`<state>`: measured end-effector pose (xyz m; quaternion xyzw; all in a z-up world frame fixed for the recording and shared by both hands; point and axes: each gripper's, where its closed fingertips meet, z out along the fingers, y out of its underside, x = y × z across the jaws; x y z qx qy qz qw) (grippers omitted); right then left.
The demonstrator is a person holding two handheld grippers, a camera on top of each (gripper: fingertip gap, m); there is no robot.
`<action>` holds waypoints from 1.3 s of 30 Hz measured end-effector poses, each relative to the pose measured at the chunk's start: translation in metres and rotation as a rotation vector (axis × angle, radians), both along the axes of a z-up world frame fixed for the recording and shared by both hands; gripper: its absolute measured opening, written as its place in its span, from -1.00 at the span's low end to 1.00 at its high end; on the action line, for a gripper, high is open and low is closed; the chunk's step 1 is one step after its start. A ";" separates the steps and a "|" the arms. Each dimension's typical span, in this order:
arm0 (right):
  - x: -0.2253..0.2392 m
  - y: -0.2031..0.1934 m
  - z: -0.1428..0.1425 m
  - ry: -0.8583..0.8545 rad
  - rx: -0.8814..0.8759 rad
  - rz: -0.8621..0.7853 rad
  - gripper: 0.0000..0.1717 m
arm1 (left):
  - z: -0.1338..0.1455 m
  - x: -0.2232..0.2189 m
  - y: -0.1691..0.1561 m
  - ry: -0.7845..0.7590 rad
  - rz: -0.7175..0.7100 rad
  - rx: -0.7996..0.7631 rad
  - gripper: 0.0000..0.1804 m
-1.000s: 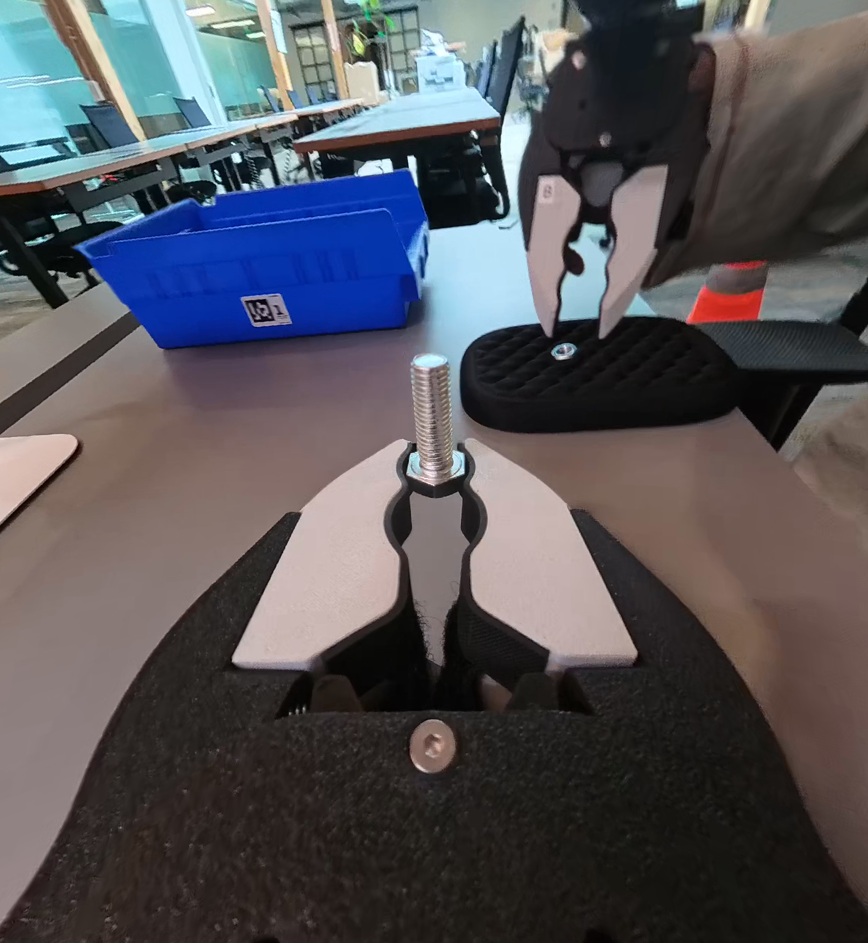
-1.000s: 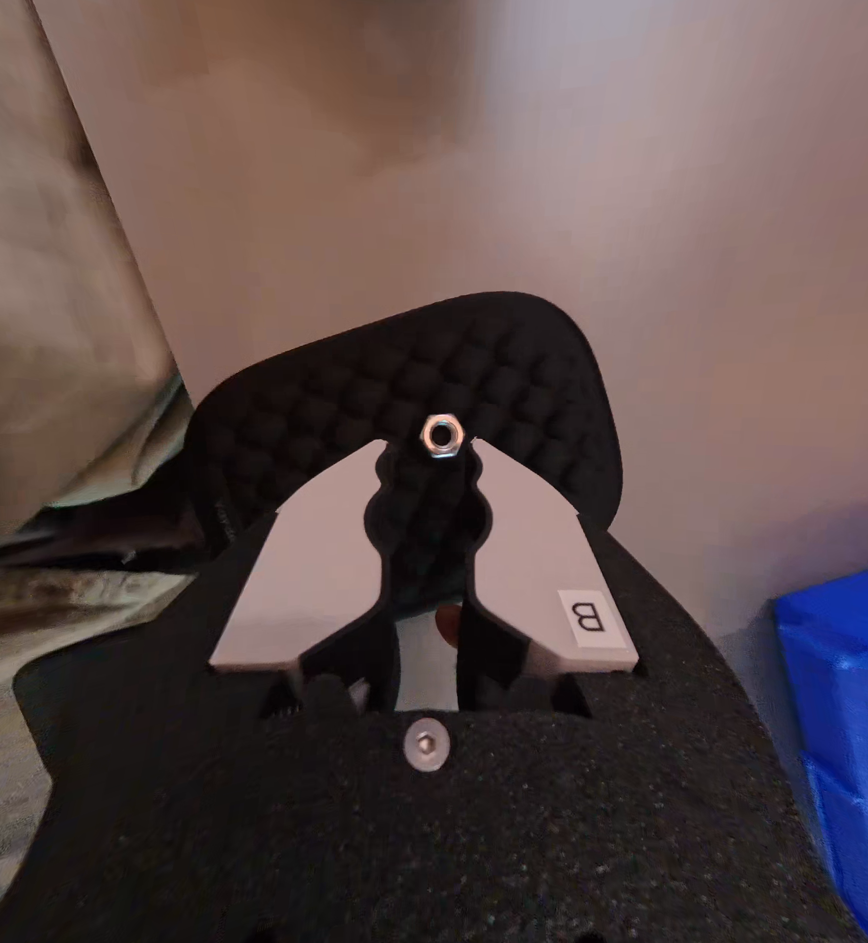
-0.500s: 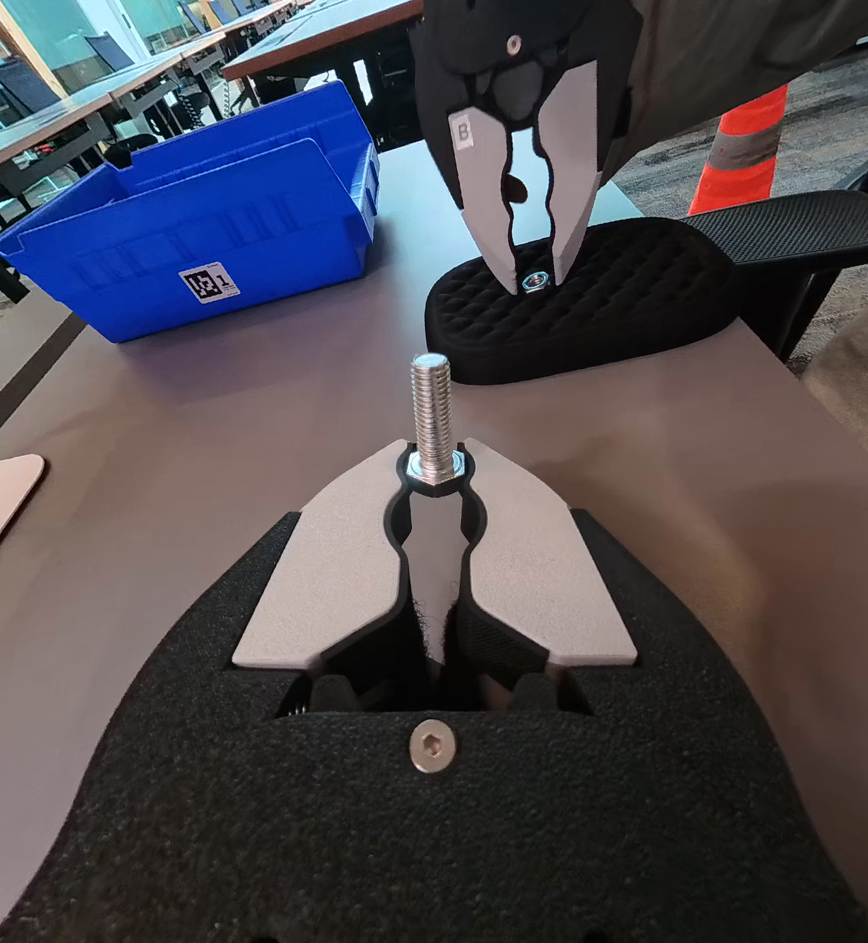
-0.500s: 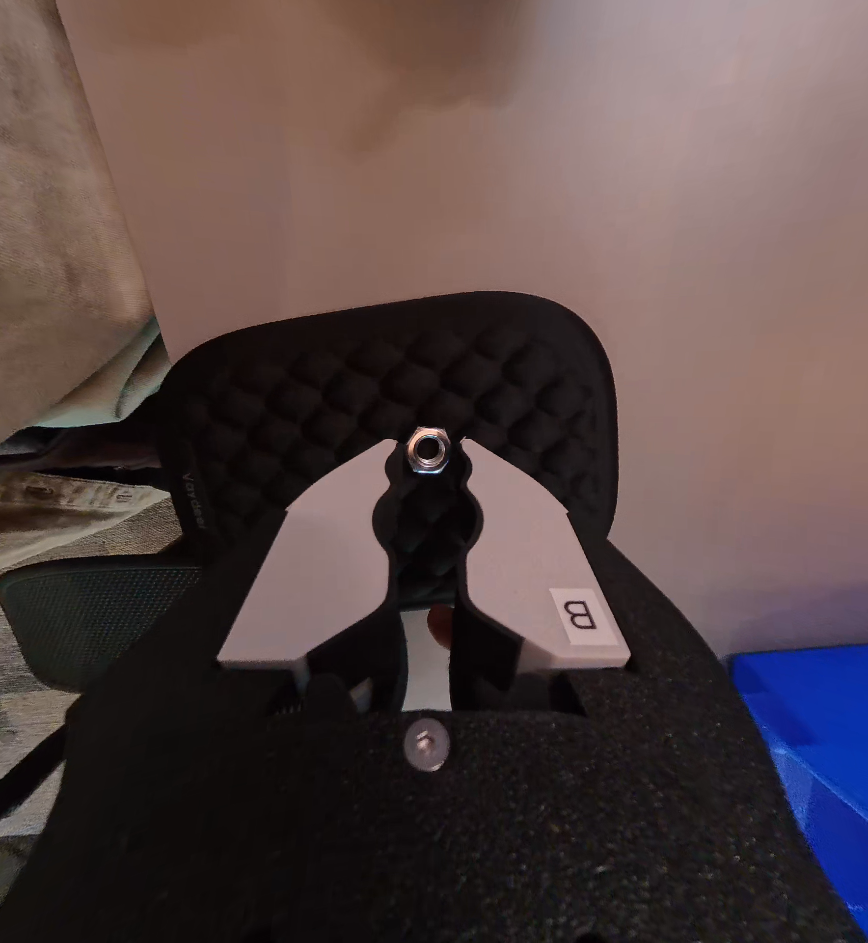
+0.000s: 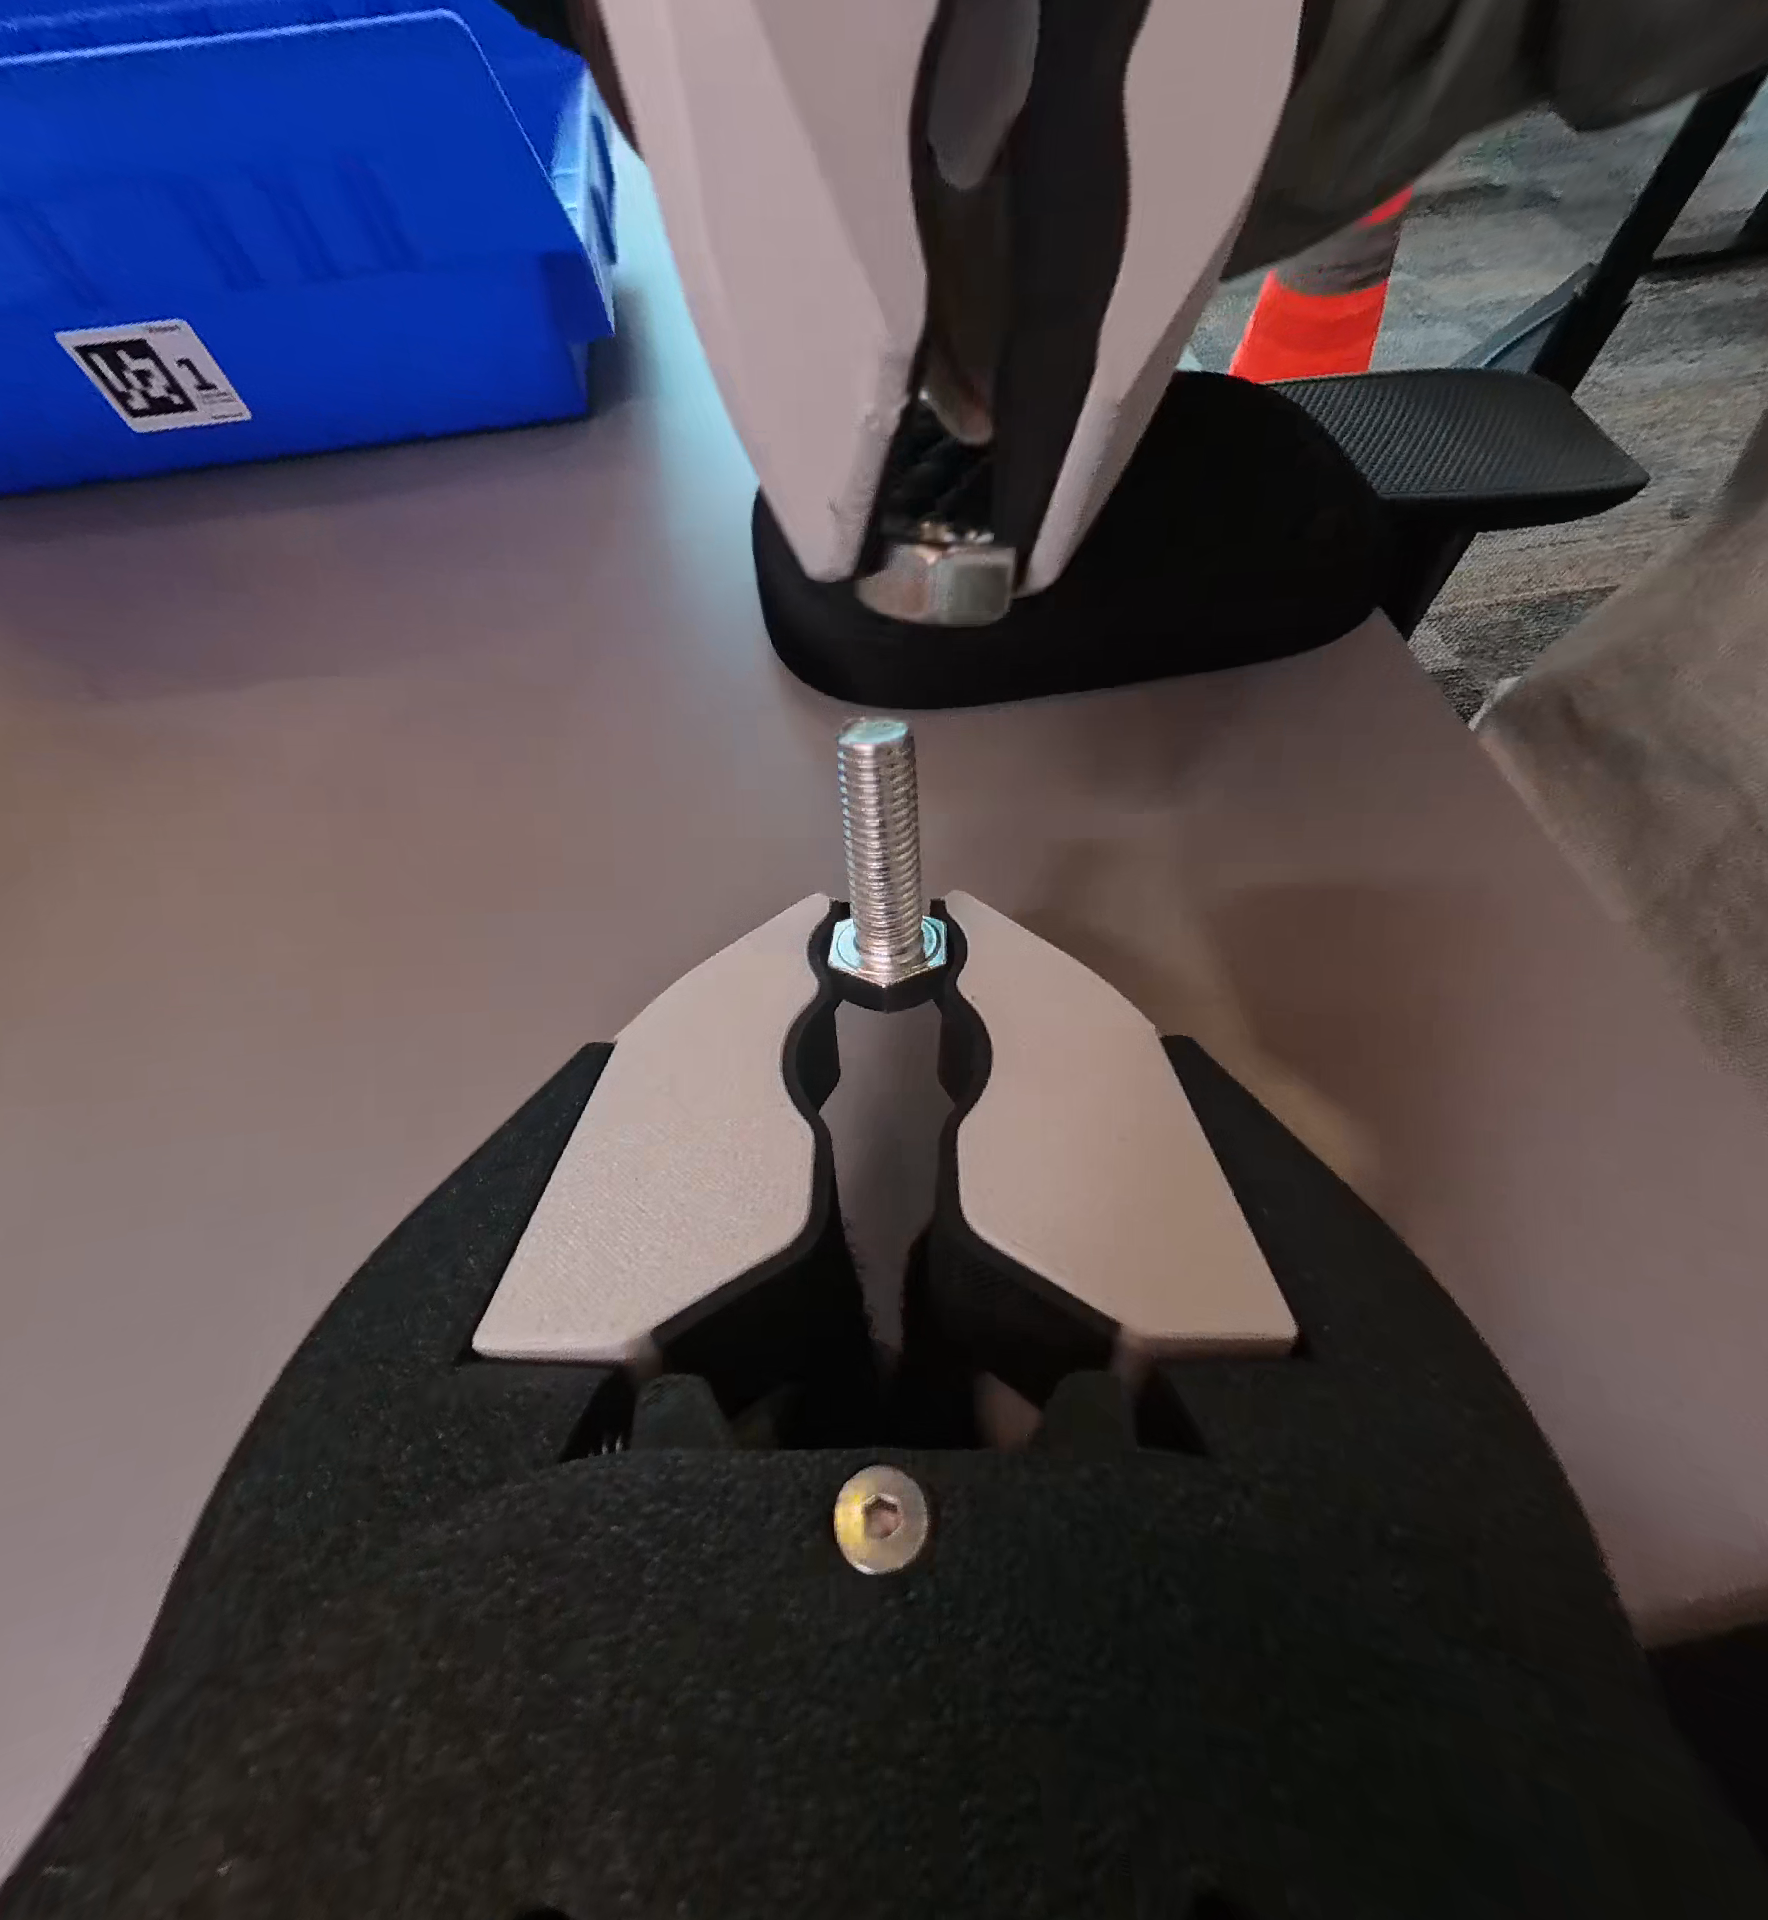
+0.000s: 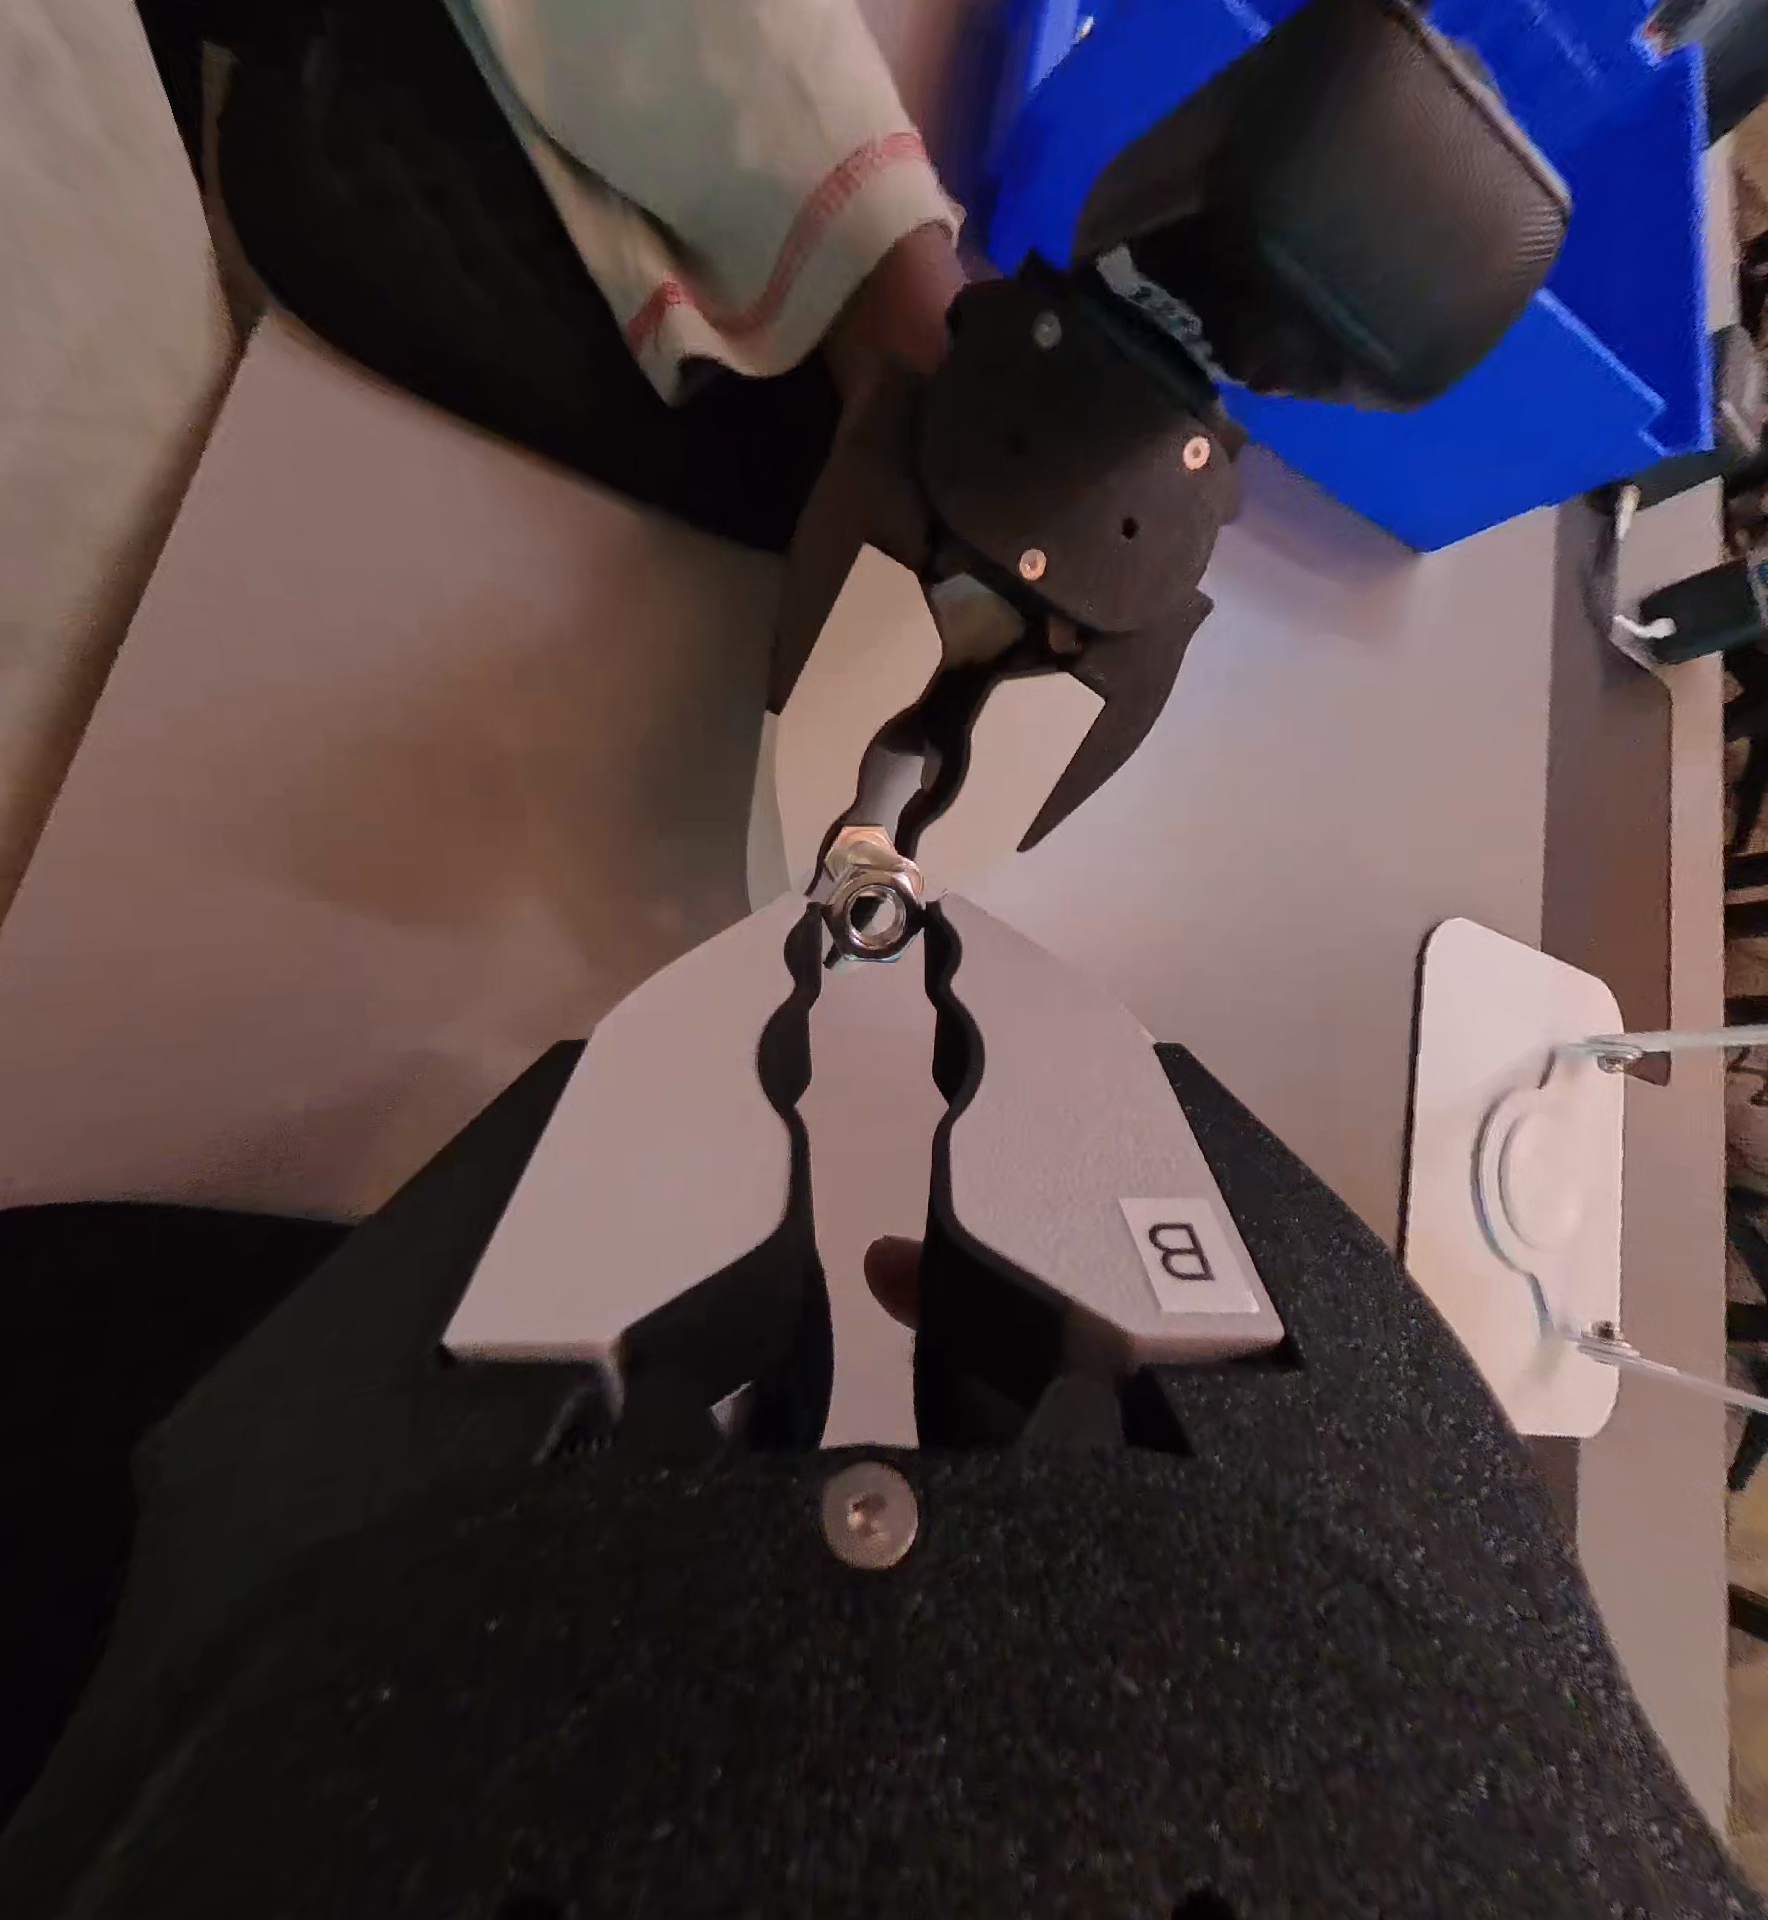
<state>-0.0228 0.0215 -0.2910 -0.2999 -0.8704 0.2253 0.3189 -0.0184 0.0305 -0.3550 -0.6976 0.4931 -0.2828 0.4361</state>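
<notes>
My left gripper [image 5: 885, 940] is shut on the hex head of a silver bolt [image 5: 878, 831], whose threaded shaft stands up from the fingertips. My right gripper [image 5: 937, 582] comes down from above, shut on a silver hex nut [image 5: 947, 594] just beyond the bolt's tip, with a small gap between them. In the right wrist view my right gripper [image 6: 872, 914] grips the nut [image 6: 872, 923] by its flats. The nut's hole faces the camera. The left gripper [image 6: 864, 847] and the bolt's head lie right behind it.
A black textured pad [image 5: 1223, 582] lies on the grey table [image 5: 340, 831] behind the nut. A blue bin [image 5: 236, 208] stands at the back left. A white plate [image 6: 1514, 1164] lies near the table edge. An orange cone [image 5: 1311, 322] and a chair armrest [image 5: 1462, 447] are beyond the table.
My right gripper took the nut off the black pad and carried it over to just above the bolt's tip. My left gripper kept its hold on the bolt and tilted down.
</notes>
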 end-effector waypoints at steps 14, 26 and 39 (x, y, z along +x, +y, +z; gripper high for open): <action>-0.010 0.000 -0.016 -0.161 0.101 0.142 -0.78 | -0.006 0.000 -0.002 0.044 -0.007 -0.009 -0.84; -0.006 0.004 -0.022 -0.212 0.075 0.109 -0.78 | -0.010 -0.001 0.003 0.084 0.034 0.014 -0.84; -0.012 0.013 -0.018 -0.142 -0.196 -0.231 -0.79 | -0.007 -0.005 0.012 0.058 0.099 0.014 -0.85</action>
